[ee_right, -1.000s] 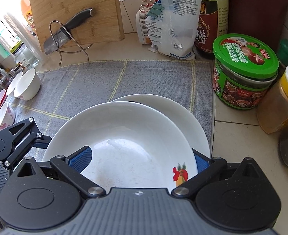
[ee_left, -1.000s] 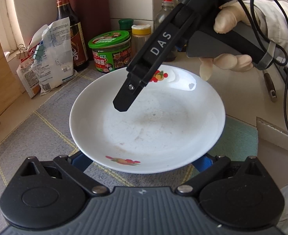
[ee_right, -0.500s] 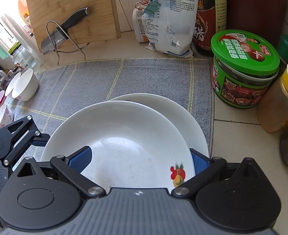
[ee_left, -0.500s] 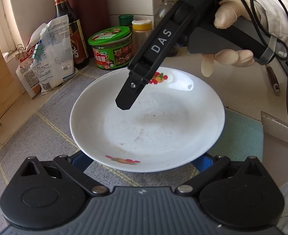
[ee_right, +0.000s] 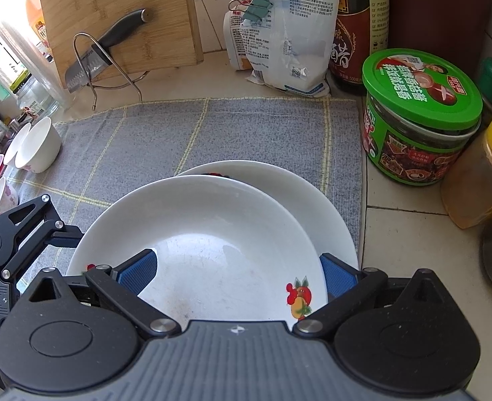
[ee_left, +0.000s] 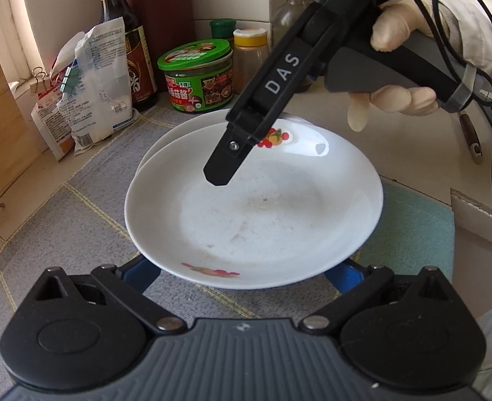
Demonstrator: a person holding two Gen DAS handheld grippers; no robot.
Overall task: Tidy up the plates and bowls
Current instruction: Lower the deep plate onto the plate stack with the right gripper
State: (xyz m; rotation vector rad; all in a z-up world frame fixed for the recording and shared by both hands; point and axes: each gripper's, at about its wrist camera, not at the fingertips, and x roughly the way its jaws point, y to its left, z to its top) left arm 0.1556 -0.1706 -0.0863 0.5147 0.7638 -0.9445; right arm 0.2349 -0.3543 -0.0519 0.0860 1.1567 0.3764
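A white plate [ee_left: 262,207] [ee_right: 205,234] with fruit decals hangs just above a second white plate [ee_left: 165,135] [ee_right: 296,193] lying on the grey cloth [ee_right: 212,133]. My left gripper [ee_left: 242,274] is open, its blue pads spread wide beneath the upper plate's near rim, which rests on them. My right gripper [ee_right: 237,274] is also open and straddles the opposite rim. Its left pad is over the plate's inside and its right pad is outside the rim. One black finger [ee_left: 222,170] of it reaches over the plate, held by a gloved hand [ee_left: 396,100].
A green-lidded jar [ee_right: 419,117], a yellow-capped jar [ee_right: 490,173], a soy sauce bottle [ee_right: 356,33] and clipped white bags [ee_right: 289,33] crowd the back right. A cutting board with a knife [ee_right: 118,23] leans at the back left. Small white bowls [ee_right: 38,147] sit far left. A teal cloth [ee_left: 413,227] lies beside the plates.
Both grippers and the upper plate have shifted together toward the jars. The lower plate's rim now shows behind the upper one in the left wrist view.
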